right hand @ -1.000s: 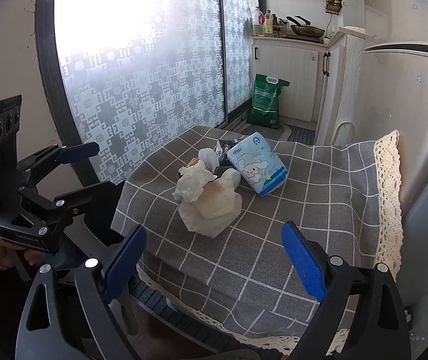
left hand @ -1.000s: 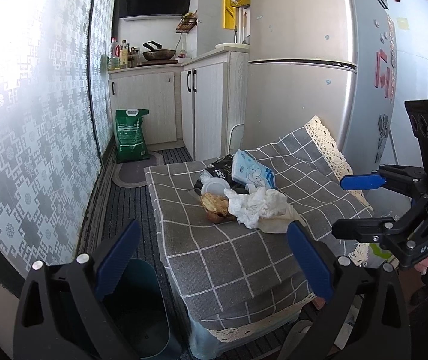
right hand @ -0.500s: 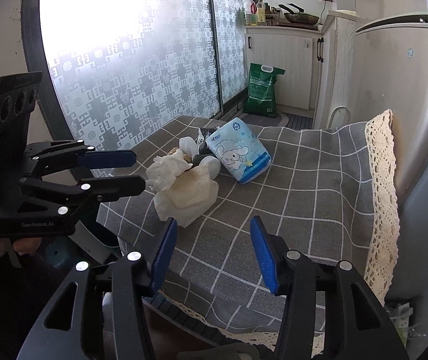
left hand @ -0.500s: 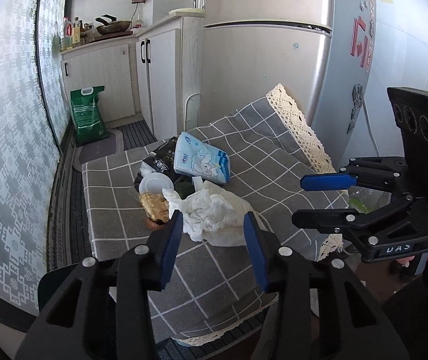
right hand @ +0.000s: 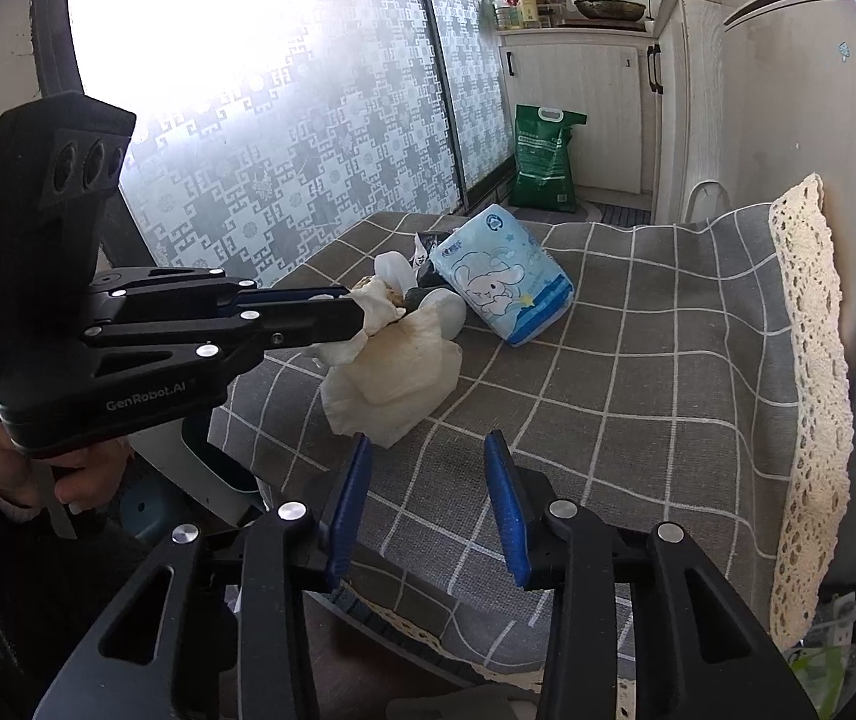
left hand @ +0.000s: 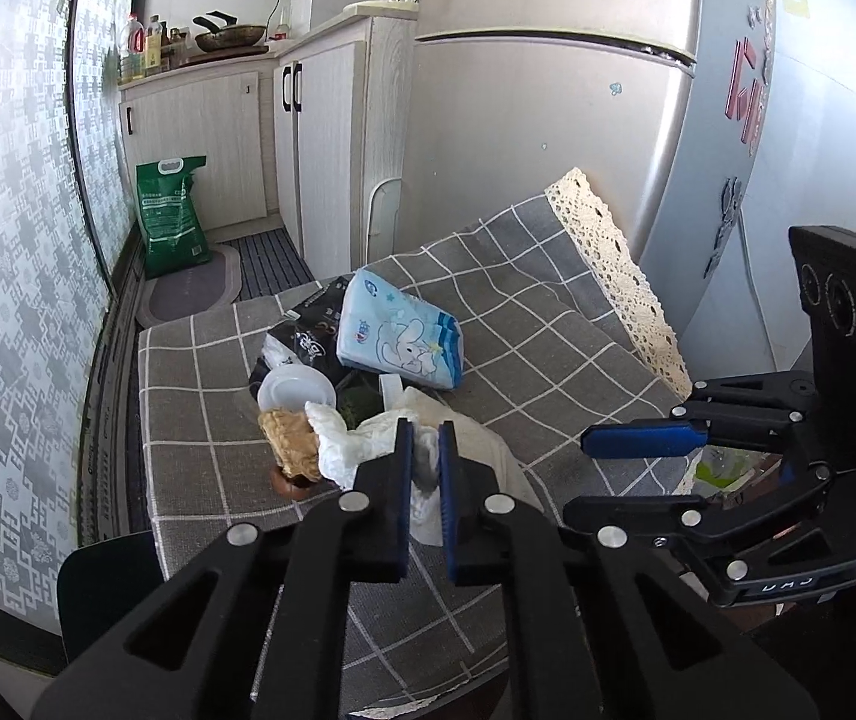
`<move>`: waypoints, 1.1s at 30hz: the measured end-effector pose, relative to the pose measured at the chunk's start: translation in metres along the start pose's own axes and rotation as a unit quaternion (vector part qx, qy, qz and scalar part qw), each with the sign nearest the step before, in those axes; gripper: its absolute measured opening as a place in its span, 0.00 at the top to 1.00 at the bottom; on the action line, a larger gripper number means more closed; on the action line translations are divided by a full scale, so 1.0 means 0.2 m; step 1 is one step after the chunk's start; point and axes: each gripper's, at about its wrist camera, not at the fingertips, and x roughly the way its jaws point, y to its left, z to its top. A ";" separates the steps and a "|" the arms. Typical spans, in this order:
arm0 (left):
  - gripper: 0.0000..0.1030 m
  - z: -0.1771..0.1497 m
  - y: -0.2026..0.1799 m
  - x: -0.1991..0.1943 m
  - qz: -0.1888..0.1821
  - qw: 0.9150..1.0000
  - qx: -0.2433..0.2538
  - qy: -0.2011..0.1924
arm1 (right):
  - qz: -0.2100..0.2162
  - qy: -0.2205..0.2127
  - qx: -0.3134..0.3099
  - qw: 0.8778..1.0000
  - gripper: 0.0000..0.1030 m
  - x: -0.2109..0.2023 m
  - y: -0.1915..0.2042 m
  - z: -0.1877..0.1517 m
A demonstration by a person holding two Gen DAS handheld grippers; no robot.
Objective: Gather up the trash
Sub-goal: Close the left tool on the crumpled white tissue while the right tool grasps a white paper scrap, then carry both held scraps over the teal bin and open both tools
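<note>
A pile of trash lies on the grey checked tablecloth: crumpled white tissue, a brown crust, a white lid, a black wrapper and a blue tissue pack. My left gripper is shut on the crumpled tissue; in the right wrist view its fingers pinch the tissue. My right gripper is partly open and empty, low over the table's near edge, close to the stained tissue.
A dark teal bin stands on the floor by the table's left corner. A silver fridge rises behind the table. White cabinets and a green bag are farther back. A patterned glass door runs along the left.
My left gripper has moved in over the pile and closed from wide open onto the crumpled tissue. My right gripper has narrowed from wide open to partly open and come nearer the table.
</note>
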 end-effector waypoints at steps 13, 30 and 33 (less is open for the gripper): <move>0.91 0.05 0.13 -0.27 -0.005 0.995 -0.037 -0.095 | -0.013 0.001 -0.005 1.000 0.62 0.12 0.11 0.08; 0.91 -0.21 0.57 -0.32 0.074 0.992 -0.085 -0.053 | -0.062 -0.008 -0.027 0.998 0.92 0.07 0.25 0.18; 0.91 -0.27 0.65 -0.31 0.082 0.991 -0.096 -0.035 | -0.070 -0.028 -0.040 0.996 0.92 0.04 0.32 0.24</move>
